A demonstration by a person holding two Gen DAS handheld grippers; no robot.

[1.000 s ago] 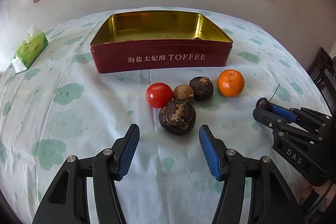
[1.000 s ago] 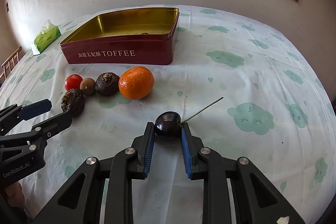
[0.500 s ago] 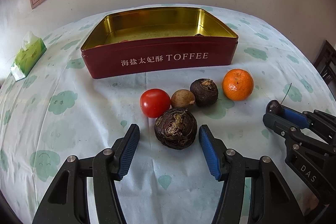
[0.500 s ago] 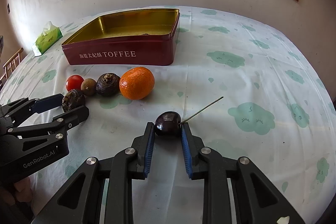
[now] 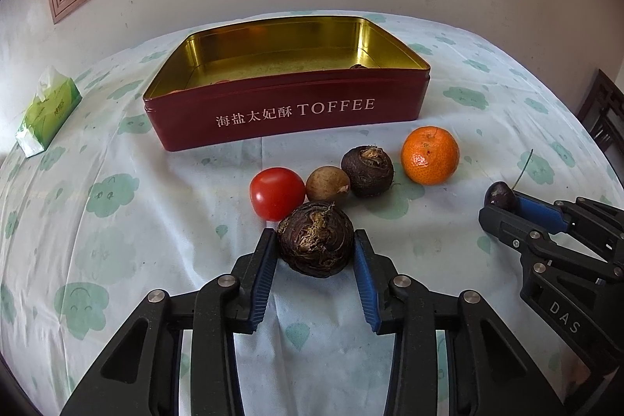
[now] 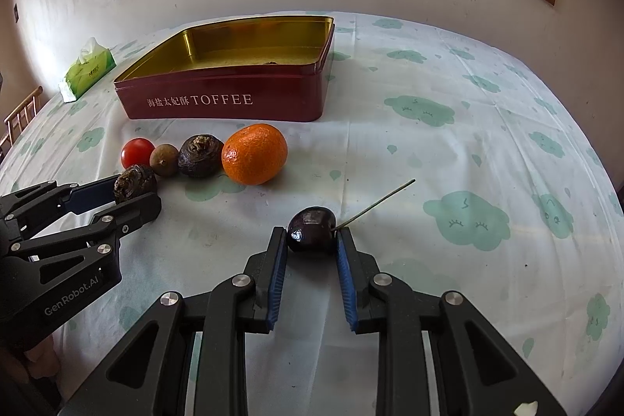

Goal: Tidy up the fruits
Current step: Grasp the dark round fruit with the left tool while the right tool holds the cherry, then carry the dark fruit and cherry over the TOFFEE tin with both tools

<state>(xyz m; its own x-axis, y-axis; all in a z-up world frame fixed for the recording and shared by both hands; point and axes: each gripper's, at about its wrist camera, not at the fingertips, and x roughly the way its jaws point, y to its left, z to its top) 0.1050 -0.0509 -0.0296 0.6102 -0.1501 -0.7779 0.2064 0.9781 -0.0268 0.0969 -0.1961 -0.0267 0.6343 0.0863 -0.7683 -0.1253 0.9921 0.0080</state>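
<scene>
While both hands work at once, each hand-held gripper has its own fruit dead ahead between its fingers. Left hand-held gripper point(image 5: 315, 247): jaws closing around the large water chestnut point(image 5: 316, 244), which sits at the near end of the fruit cluster toward the worktop's front edge; the blue pads look to be just touching its flanks, though firm pressure is not certain. Its tufted top faces up and toward the camera. Right hand-held gripper point(image 6: 312, 234): clenched on the dark cherry point(image 6: 311, 229), pads pressed on both sides, fruit resting on the cloth; its stem point(image 6: 376, 199) runs out up and to the right, clear of the pads.

Red toffee tin point(image 5: 288, 112) stands open behind the fruit row, toward the worktop's far edge; left hand is nearer to it. Tomato point(image 5: 277, 193), small brown fruit point(image 5: 327, 184), second water chestnut point(image 5: 367, 171) and orange point(image 5: 430, 155) lie untouched between. Judgement: next move is lift and carry forward over the tin wall.
</scene>
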